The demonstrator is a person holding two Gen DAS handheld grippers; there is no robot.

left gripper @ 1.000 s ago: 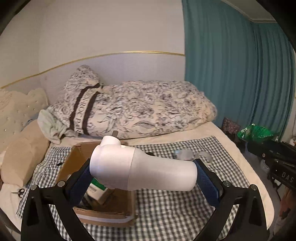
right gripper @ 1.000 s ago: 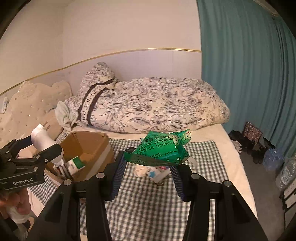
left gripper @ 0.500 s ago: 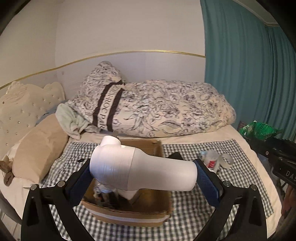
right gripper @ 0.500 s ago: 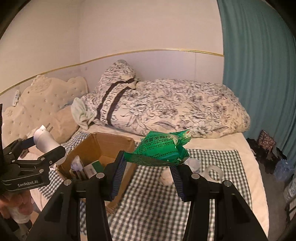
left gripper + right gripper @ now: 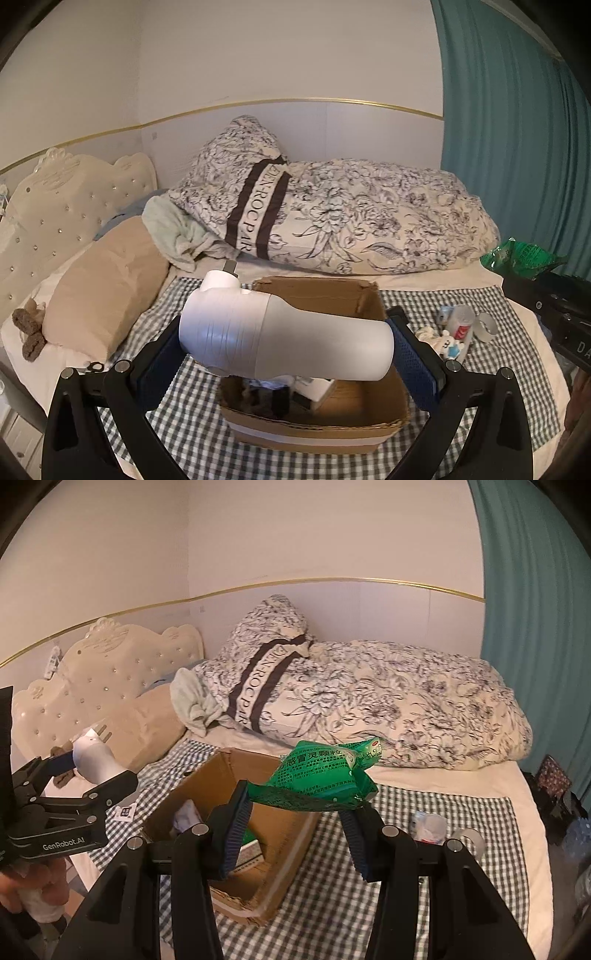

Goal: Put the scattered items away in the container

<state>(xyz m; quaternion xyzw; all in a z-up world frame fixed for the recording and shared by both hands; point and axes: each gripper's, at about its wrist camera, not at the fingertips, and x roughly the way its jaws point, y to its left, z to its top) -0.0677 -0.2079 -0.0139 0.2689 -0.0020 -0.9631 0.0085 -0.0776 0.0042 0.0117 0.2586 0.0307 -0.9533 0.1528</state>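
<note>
The cardboard box [image 5: 317, 373] sits on the checked blanket [image 5: 424, 306] of the bed, in the lower centre of the left wrist view, open at the top, with a few small items already lying inside. Directly in front of it in that view, the left hand-held gripper [image 5: 286, 341] clamps a white plug-in device [image 5: 284, 336] lengthwise between its blue pads, metal prongs toward the upper left. In the right wrist view the right hand-held gripper [image 5: 295, 812] is closed partway on a green foil packet [image 5: 321, 775], pinched by its lower edge, poised over the box's right-hand rim. More loose items [image 5: 456, 328], a small bottle and a roll of tape among them, lie on the blanket to the right of the box.

The likely trouble is in the drop. The white device is long and held across the jaws, so if released too far forward it could catch the rim and roll off onto the blanket. The packet is limp and gripped only at one edge; it may slip out before it is properly over the opening, or land on the torn flap and slide outside. With both tools converging on one box, they could also knock together.

Both grippers angle moderately downward toward the bed, and a hand [image 5: 37, 886] shows at the lower left of the right wrist view, under the left tool.
</note>
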